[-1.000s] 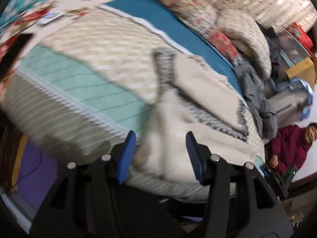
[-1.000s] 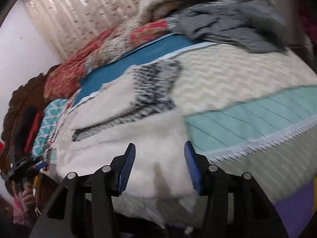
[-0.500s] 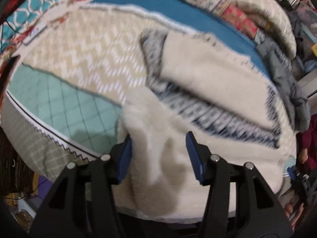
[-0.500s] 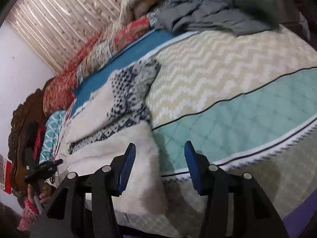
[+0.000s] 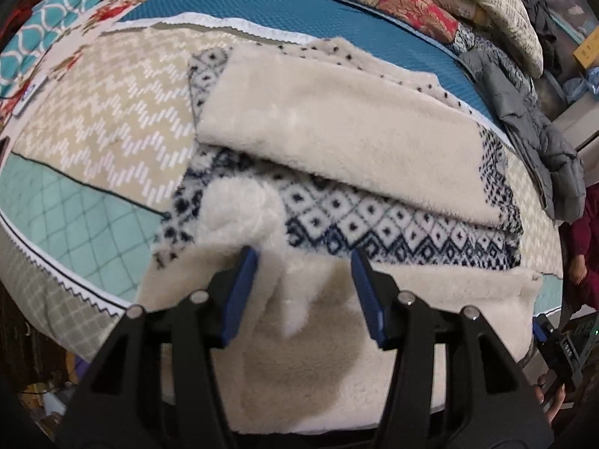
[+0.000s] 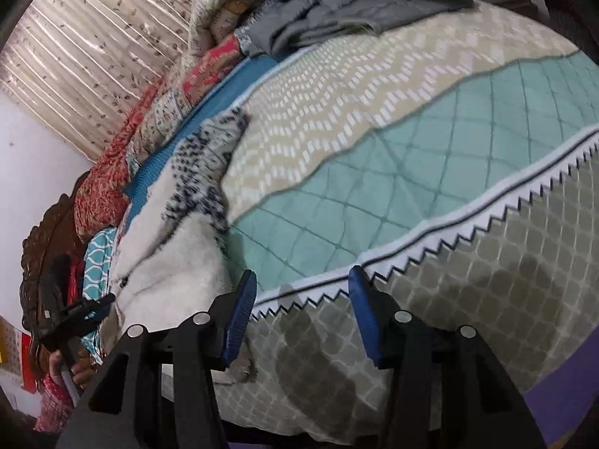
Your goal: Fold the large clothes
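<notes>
A large cream fleece garment [image 5: 337, 123] with a navy diamond pattern lies partly folded on the bed, its cream lining flap turned over the patterned side. My left gripper [image 5: 303, 258] is open just above the garment's near cream edge, with a raised fluffy fold [image 5: 239, 209] beside its left finger. The garment also shows in the right wrist view [image 6: 176, 232] at the left. My right gripper [image 6: 301, 280] is open and empty over the bedspread's zigzag border, to the right of the garment.
The bedspread [image 6: 411, 149] has beige chevron, teal and grey bands. Pillows and quilts [image 5: 411, 7] pile at the far side. A grey jacket [image 5: 539, 134] lies at the right. A person in red [image 5: 587, 254] stands by the bed's right edge.
My left gripper has moved in over the garment's near edge. My right gripper has swung right, off the garment and over the bedspread border. Both stayed open.
</notes>
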A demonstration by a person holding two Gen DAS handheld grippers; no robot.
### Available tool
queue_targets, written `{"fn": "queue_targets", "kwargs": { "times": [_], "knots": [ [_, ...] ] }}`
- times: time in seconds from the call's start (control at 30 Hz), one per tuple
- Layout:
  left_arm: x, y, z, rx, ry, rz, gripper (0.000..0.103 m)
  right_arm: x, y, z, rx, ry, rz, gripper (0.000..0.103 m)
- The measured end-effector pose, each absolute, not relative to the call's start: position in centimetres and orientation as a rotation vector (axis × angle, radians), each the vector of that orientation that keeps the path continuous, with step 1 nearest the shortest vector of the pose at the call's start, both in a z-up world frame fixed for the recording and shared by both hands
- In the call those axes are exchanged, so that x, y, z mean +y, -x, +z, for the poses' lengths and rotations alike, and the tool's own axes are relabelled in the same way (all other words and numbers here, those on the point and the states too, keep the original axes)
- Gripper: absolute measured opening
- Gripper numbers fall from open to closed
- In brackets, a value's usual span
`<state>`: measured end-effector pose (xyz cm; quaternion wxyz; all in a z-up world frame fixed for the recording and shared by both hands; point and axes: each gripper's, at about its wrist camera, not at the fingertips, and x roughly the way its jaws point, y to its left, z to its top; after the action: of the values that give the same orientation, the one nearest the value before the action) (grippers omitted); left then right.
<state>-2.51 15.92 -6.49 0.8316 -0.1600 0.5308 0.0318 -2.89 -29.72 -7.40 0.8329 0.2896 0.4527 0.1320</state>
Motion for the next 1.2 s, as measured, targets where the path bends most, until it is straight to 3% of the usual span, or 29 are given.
{"fn": "queue_targets", "kwargs": {
  "times": [0.27,0.7,1.2],
  "knots": [
    [17.0,3.4,-5.3,1.061,0.348,0.063,0.05,-27.2,1.7,-3.8,0.906,-0.543,0.322,0.048],
    [16.5,4.2,-4.8,1.027,0.245,0.012,0.05,-23.4,0.1,-3.5,0.956,-0.474,0.352,0.048],
    [12.5,1.9,-3.1,1.028,0.23,-0.041,0.05,-27.9,2.1,-3.5,0.898,-0.553,0.295,0.048]
  ]
}}
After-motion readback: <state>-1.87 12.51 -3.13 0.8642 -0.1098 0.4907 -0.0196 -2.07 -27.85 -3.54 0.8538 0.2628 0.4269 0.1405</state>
